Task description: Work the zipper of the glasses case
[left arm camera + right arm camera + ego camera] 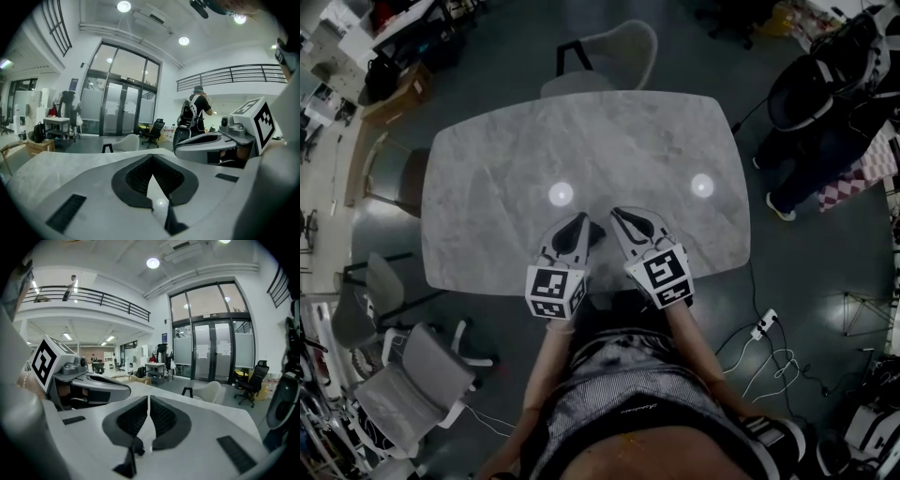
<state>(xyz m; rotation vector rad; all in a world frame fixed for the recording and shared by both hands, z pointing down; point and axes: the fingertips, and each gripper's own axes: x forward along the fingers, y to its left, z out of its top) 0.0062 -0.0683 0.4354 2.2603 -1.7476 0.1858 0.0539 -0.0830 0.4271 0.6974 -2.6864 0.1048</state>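
No glasses case shows in any view. My left gripper [583, 221] and right gripper [617, 214] hover side by side over the near edge of the grey marble table [581, 141], tips pointing away from me. In the left gripper view the left gripper [152, 157] has its jaws shut with nothing between them, and the right gripper [220, 140] passes at the right. In the right gripper view the right gripper [148, 397] is shut too, only a thin slit between its pads and nothing in it. There the left gripper [89, 385] lies at the left.
Two ceiling-light reflections [561, 194] [702, 185] shine on the tabletop. A pale chair [619, 52] stands at the table's far end, with more chairs [412, 375] to the left. A person [825, 122] stands off the table's far right corner. Cables [769, 361] lie on the floor.
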